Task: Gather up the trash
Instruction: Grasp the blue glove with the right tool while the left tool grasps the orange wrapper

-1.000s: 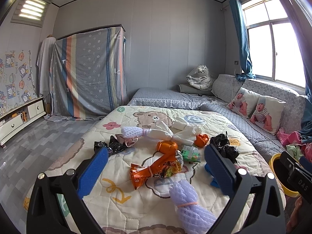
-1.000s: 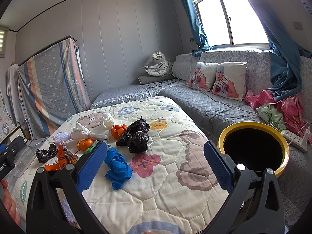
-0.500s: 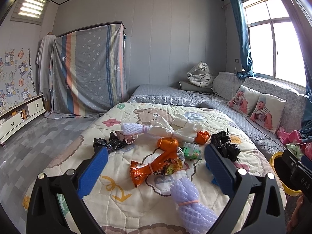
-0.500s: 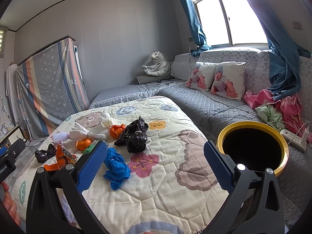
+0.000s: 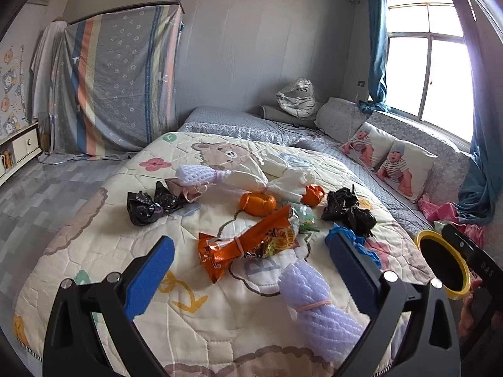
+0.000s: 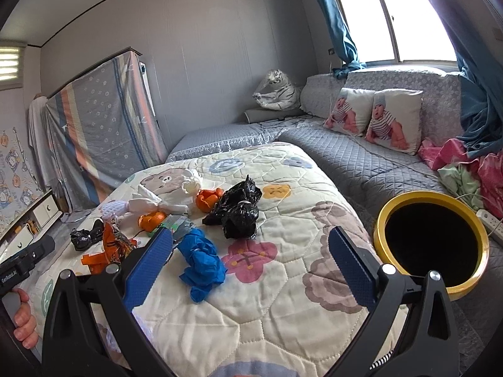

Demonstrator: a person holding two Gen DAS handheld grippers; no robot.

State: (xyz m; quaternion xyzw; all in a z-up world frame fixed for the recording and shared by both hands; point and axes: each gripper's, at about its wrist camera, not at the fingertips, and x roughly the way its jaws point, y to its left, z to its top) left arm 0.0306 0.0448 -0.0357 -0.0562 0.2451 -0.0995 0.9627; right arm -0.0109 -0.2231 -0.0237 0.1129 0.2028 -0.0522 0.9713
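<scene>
Trash lies scattered on a cartoon quilt [image 5: 103,242]. An orange snack wrapper [image 5: 245,245] sits between the fingers' line of my left gripper [image 5: 250,264], which is open and empty above the quilt. A purple foam net [image 5: 317,304] lies near its right finger. Blue gloves [image 6: 201,260], a black bag [image 6: 235,210], orange peels [image 5: 257,202], white paper [image 5: 267,179] and another black bag [image 5: 151,204] lie further in. My right gripper [image 6: 250,260] is open, empty, over the quilt's near edge. The yellow-rimmed bin [image 6: 433,238] stands right of the bed.
A grey quilted sofa-bed [image 6: 361,160] with two baby-print pillows [image 6: 377,119] runs along the right under the window. Pink and green clothes [image 6: 465,169] and a power strip [image 6: 490,220] lie behind the bin. A covered wardrobe [image 5: 119,78] stands at far left.
Both grippers have drifted slightly left and closer to the quilt; the trash appears a little nearer. Both stay open and empty.
</scene>
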